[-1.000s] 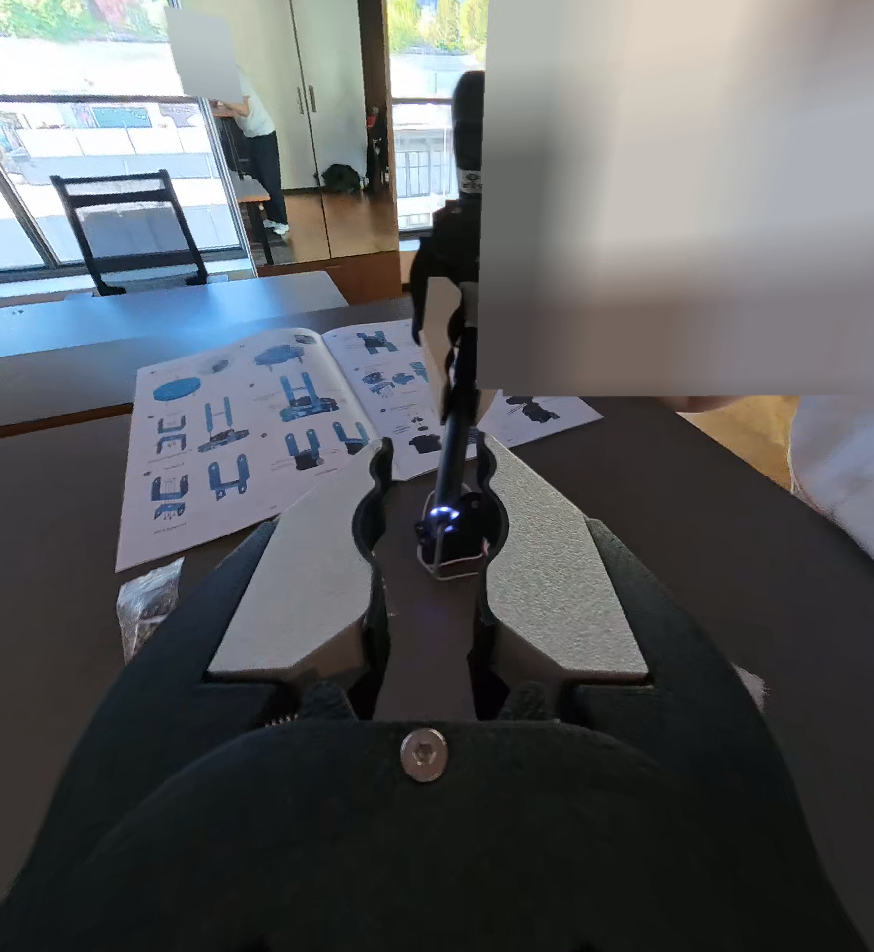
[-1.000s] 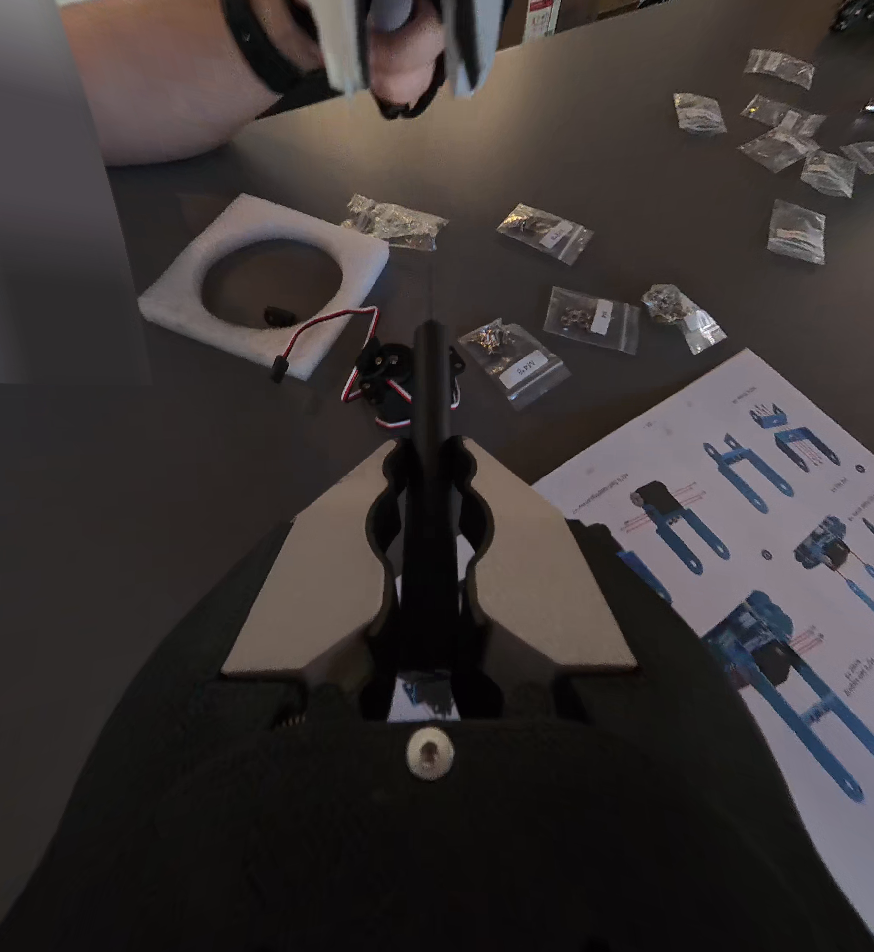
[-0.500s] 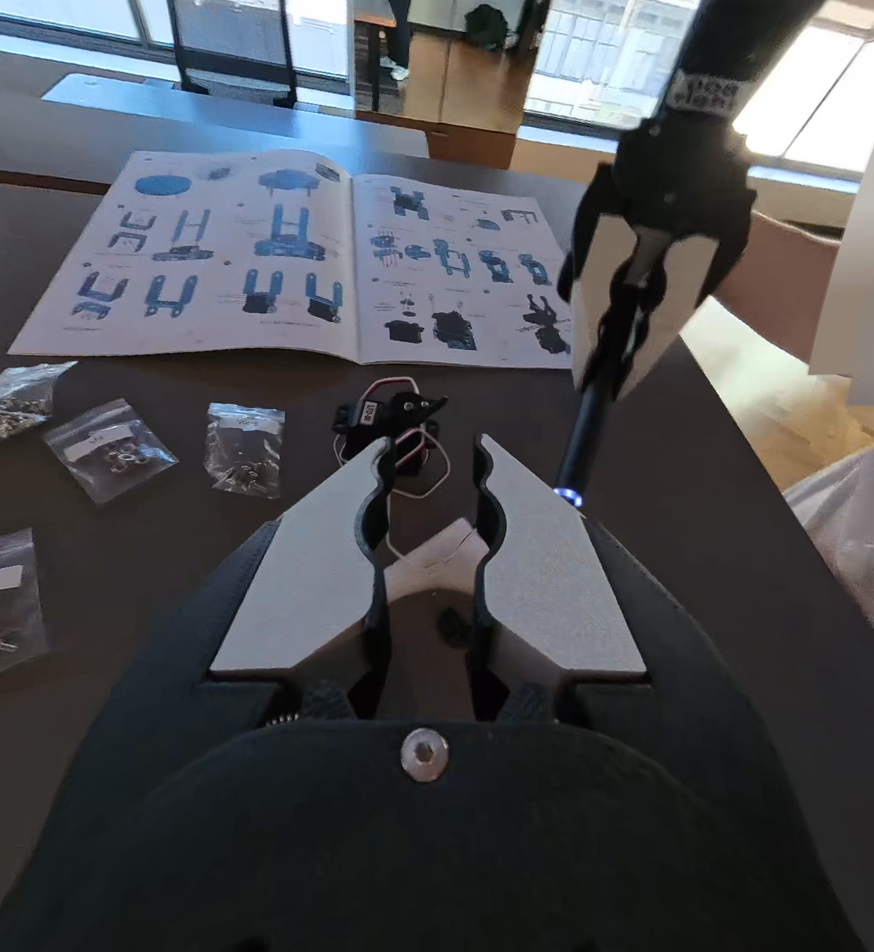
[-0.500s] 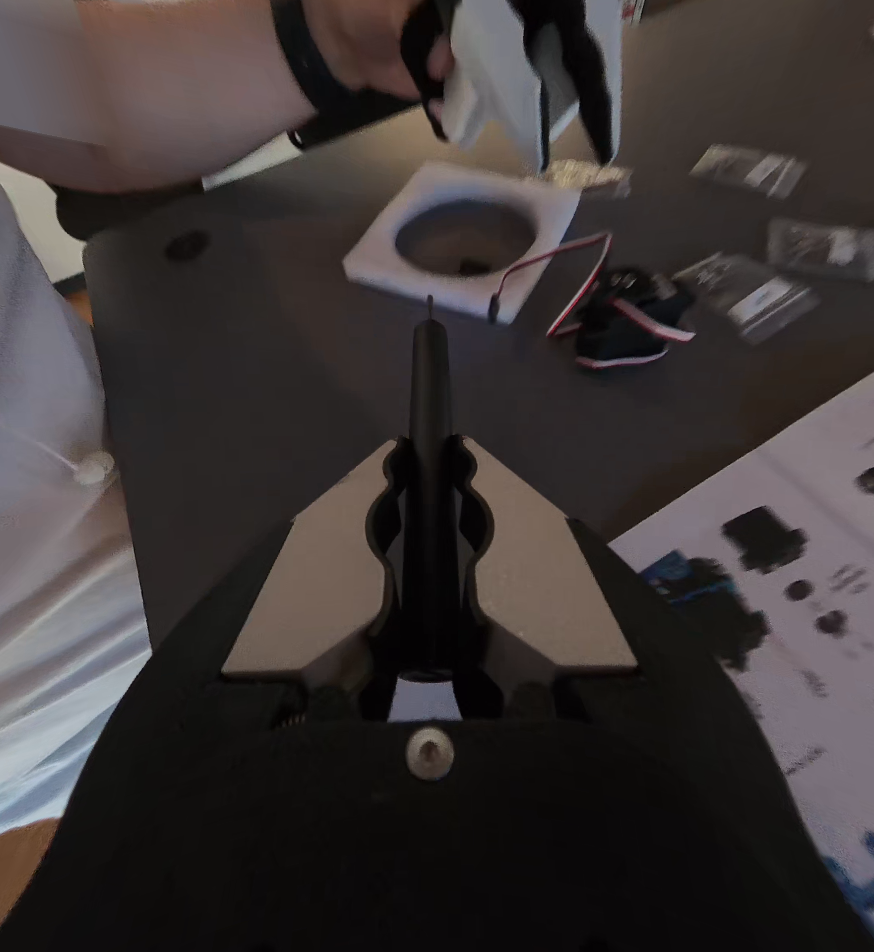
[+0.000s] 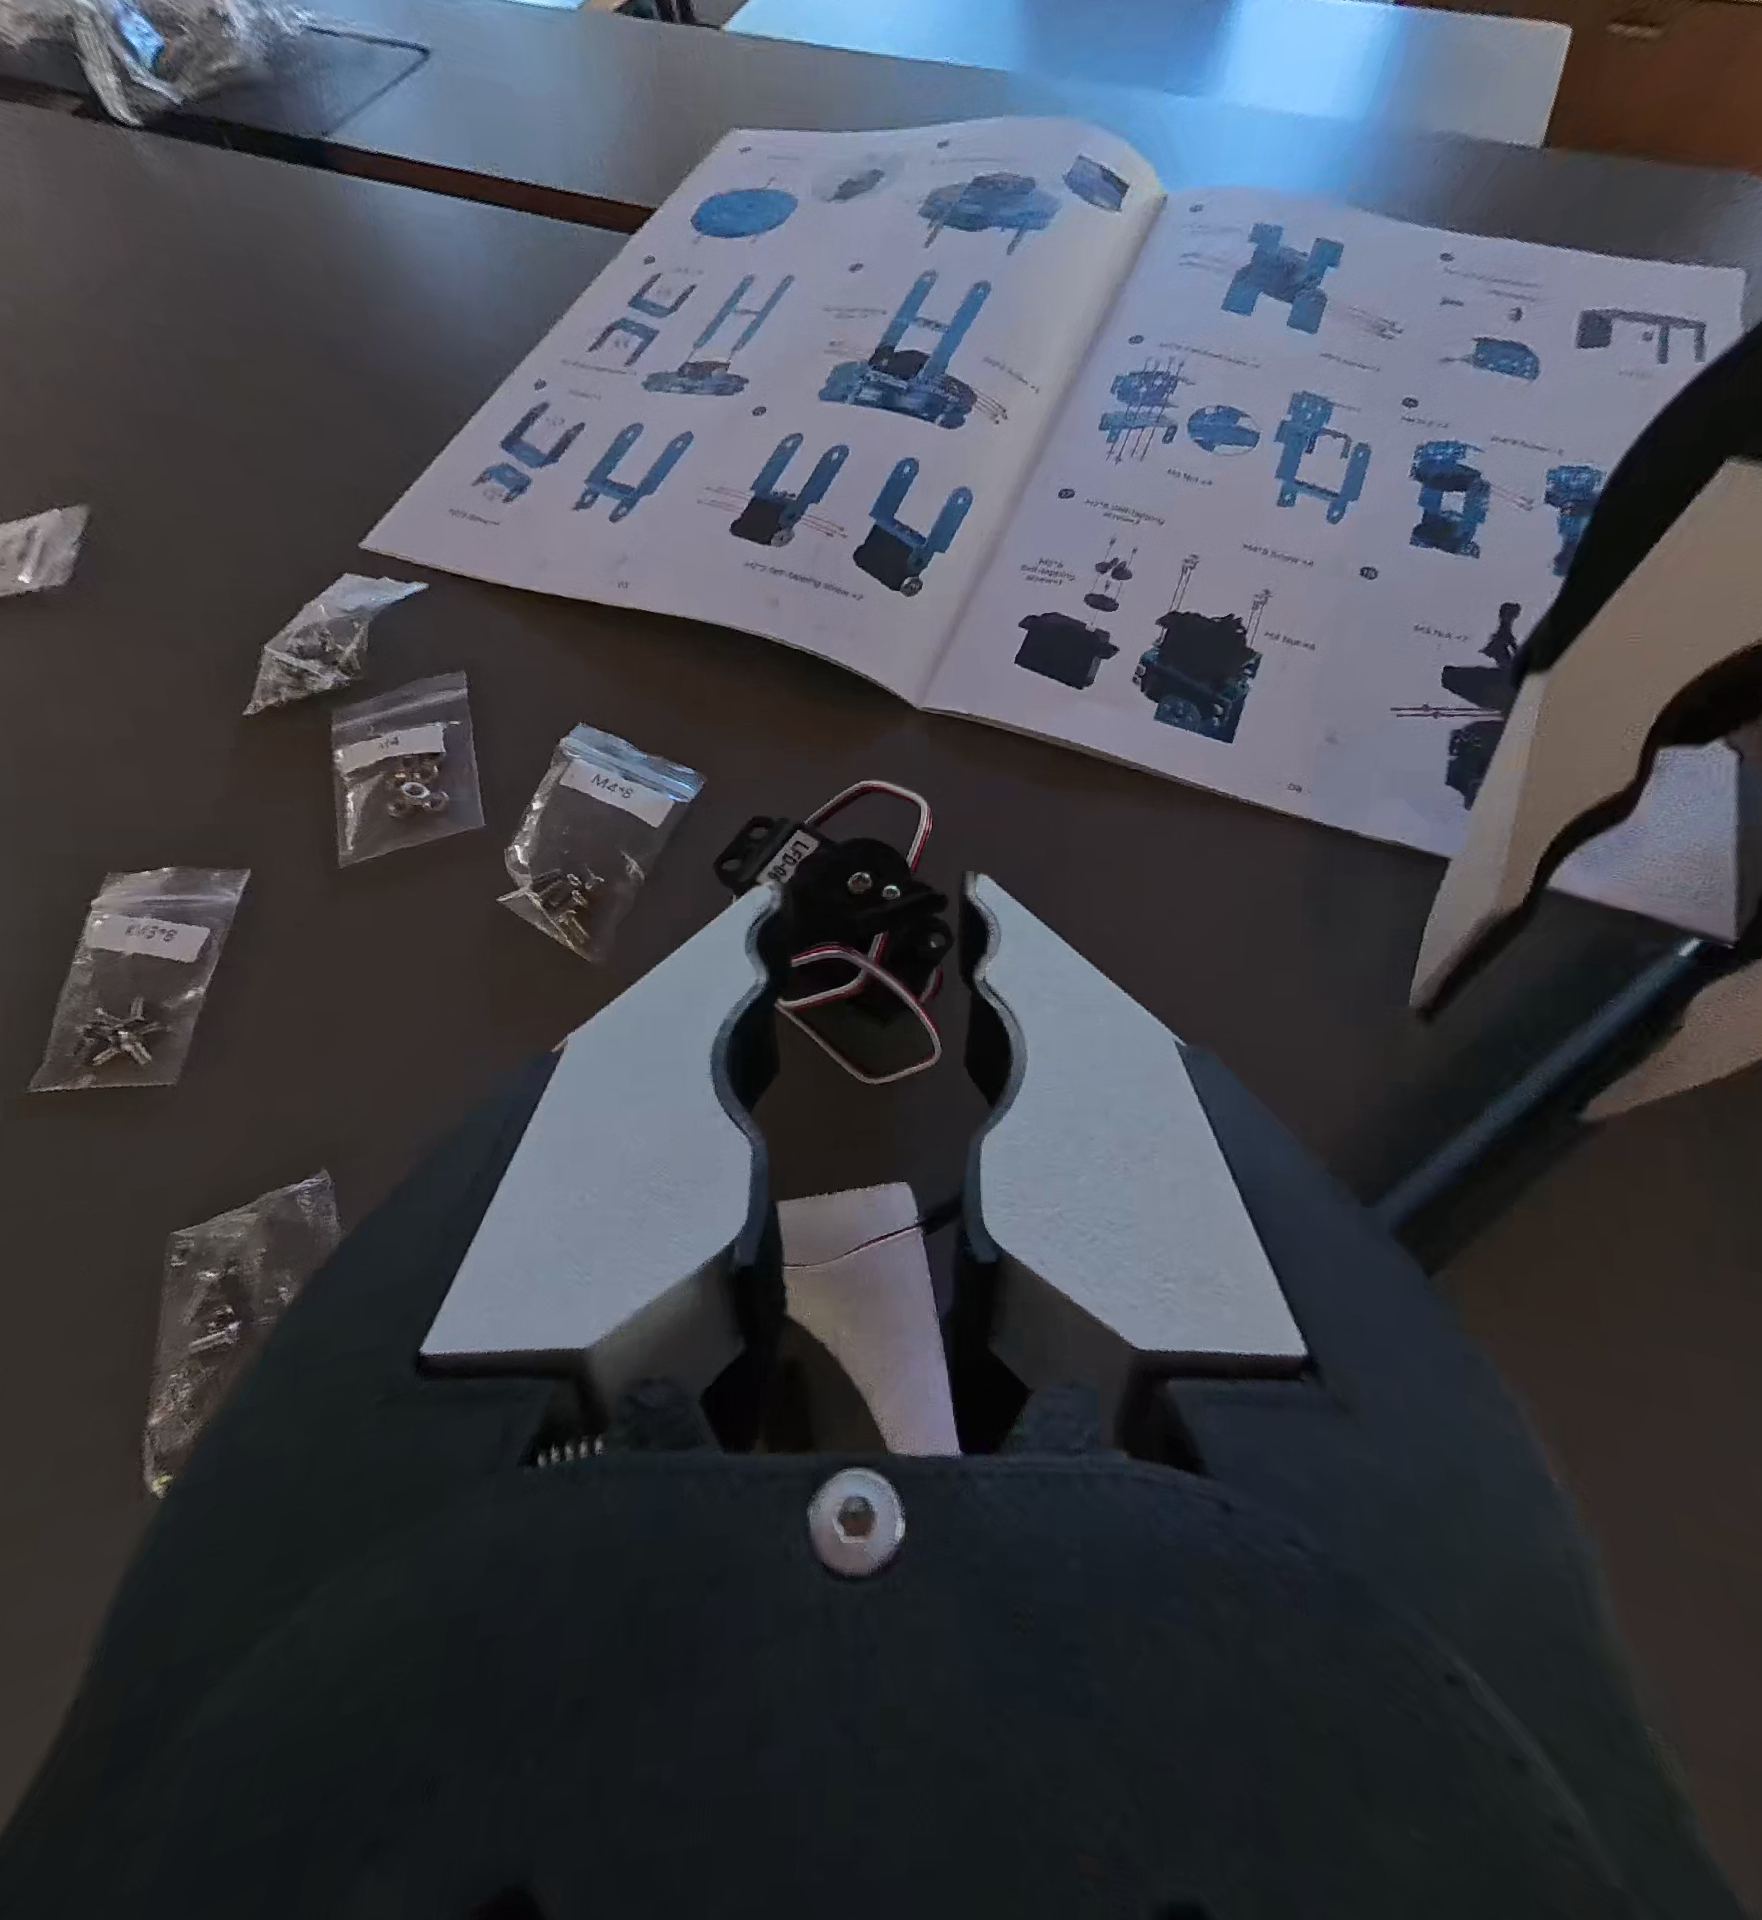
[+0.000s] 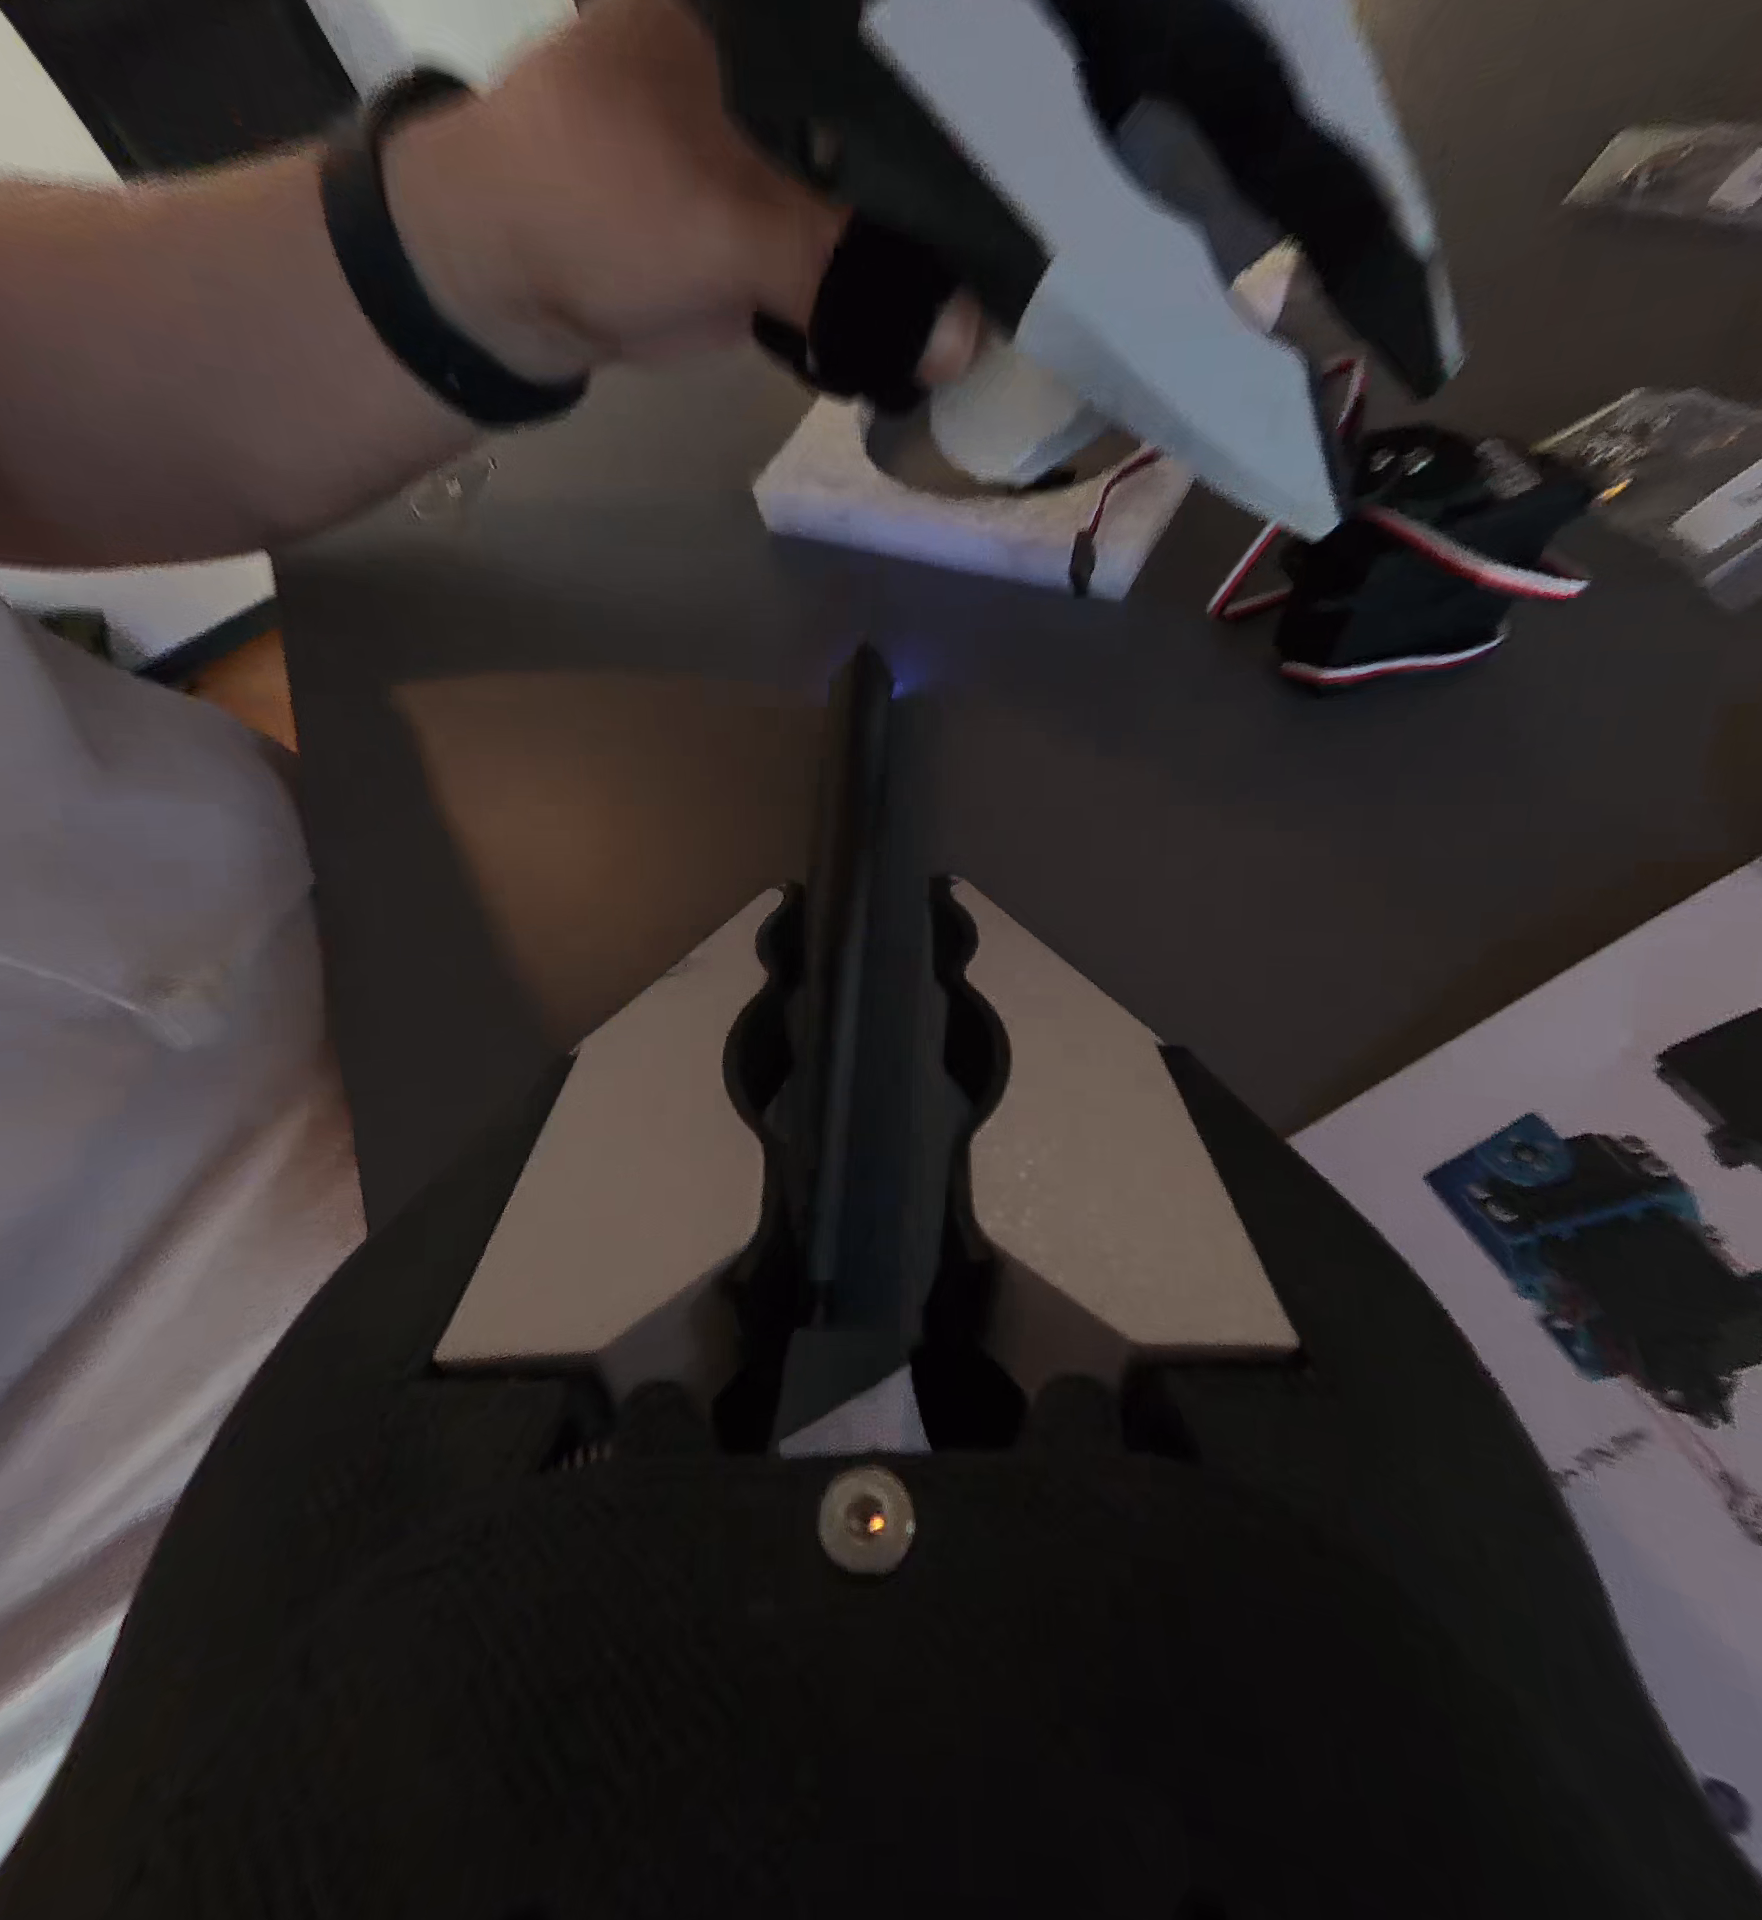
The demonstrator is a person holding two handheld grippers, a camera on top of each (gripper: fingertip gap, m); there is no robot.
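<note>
My left gripper (image 5: 866, 909) is open, low over the dark table, its fingertips on either side of a black servo (image 5: 856, 935) wrapped in a red, white and black wire. It also shows in the right wrist view (image 6: 1272, 416), tips down at the servo (image 6: 1407, 592). My right gripper (image 6: 861, 894) is shut on a black screwdriver (image 6: 846, 987) that points toward the table edge, away from the servo. In the left wrist view it (image 5: 1635, 748) hangs at the right with the screwdriver (image 5: 1542, 1081).
An open instruction booklet (image 5: 1064, 416) lies behind the servo. Several small bags of screws (image 5: 596, 831) lie to its left. A white foam block with a round hole (image 6: 960, 509) lies by the servo. A person's hand (image 6: 596, 229) and white shirt (image 6: 77, 935) are on the left.
My left gripper has tipped down and moved forward until its open tips flank the servo. My right gripper with the screwdriver has swung away from the servo toward the table edge.
</note>
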